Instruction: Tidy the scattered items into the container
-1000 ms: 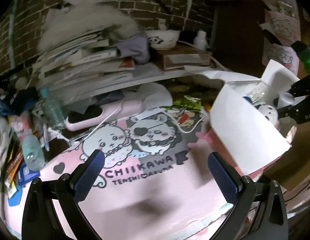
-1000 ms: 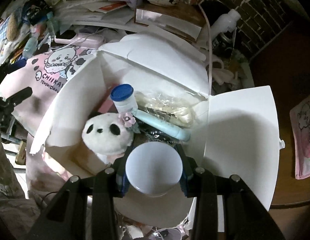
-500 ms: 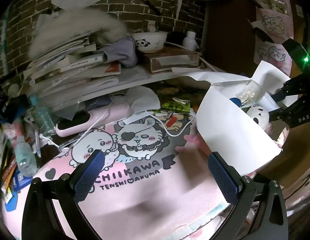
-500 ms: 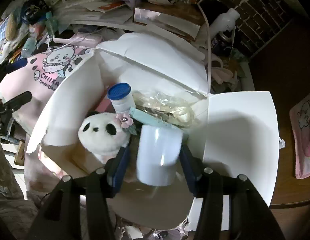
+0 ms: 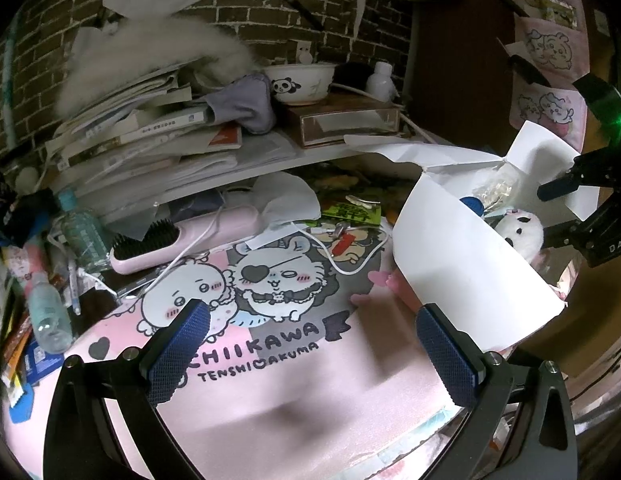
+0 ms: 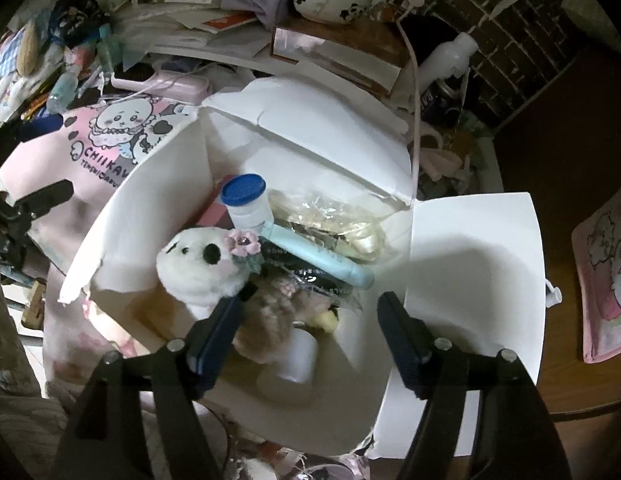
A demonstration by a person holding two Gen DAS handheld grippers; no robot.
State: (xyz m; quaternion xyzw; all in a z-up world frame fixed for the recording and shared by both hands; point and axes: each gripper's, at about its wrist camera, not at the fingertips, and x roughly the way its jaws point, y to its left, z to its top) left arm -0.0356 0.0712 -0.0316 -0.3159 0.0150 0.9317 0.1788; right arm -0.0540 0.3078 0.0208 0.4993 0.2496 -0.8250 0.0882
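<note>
Right wrist: white cup (image 6: 297, 356) in box (image 6: 470, 264).

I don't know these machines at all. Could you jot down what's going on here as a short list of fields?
Container: white cardboard box, flaps open
Inside it: white plush panda with a pink flower, blue-capped white jar, pale blue tube, small white cup lying low in the box
Right gripper: open above the box, holding nothing
Left gripper: open over a pink cartoon-printed mat
Still outside: pink hairbrush
</note>
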